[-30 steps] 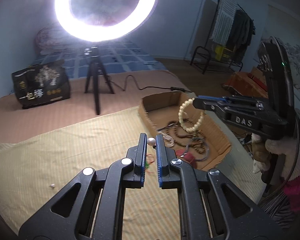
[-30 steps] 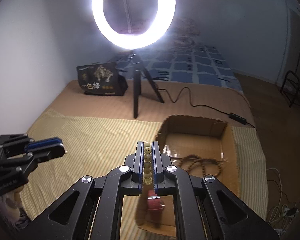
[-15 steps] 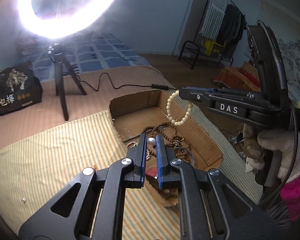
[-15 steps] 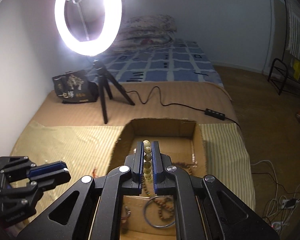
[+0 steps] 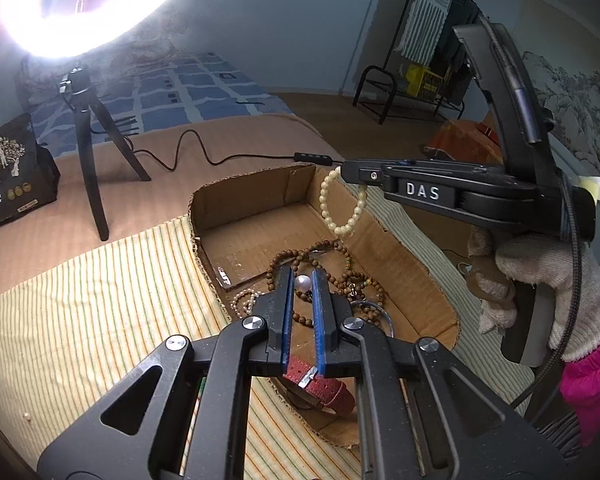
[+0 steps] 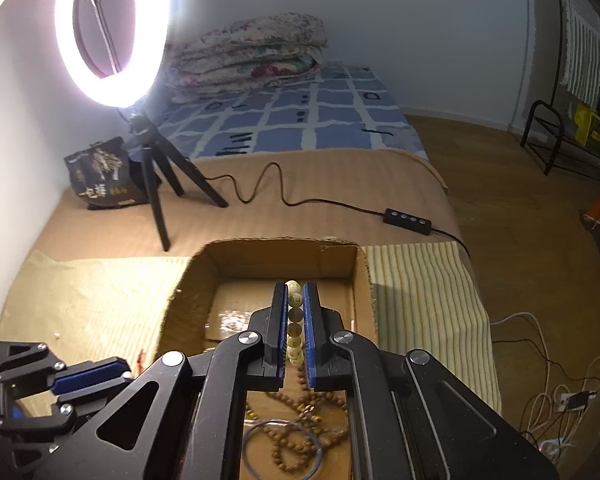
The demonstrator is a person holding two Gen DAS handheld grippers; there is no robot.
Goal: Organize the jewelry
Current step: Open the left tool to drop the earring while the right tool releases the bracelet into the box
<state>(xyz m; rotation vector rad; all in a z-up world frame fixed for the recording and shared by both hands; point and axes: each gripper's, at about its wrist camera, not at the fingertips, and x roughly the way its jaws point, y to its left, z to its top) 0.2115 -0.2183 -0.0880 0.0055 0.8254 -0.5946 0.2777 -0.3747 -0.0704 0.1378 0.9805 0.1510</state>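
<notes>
My left gripper [image 5: 301, 276] is shut on a white pearl [image 5: 302, 282] and holds it above the cardboard box [image 5: 404, 256]. My right gripper [image 6: 295, 292] is shut on a cream bead bracelet [image 6: 295, 322], which hangs over the box's far end in the left wrist view [image 5: 342, 204]. In the box lie brown bead strands [image 5: 340, 276], a thin ring bangle [image 6: 282, 450] and a red watch strap [image 5: 320, 386]. The right gripper shows from the side in the left wrist view [image 5: 350, 172].
The box sits on a striped cloth [image 5: 100, 312] on a bed. A ring light on a tripod [image 5: 96, 160] and a black bag [image 5: 8, 176] stand behind. A cable with a control box [image 6: 406, 216] runs past the box. A small pearl [image 5: 27, 416] lies on the cloth.
Both grippers have moved right over the box with their loads. The left gripper now holds the pearl above the beads inside; the bracelet hangs lower, at the box's far end.
</notes>
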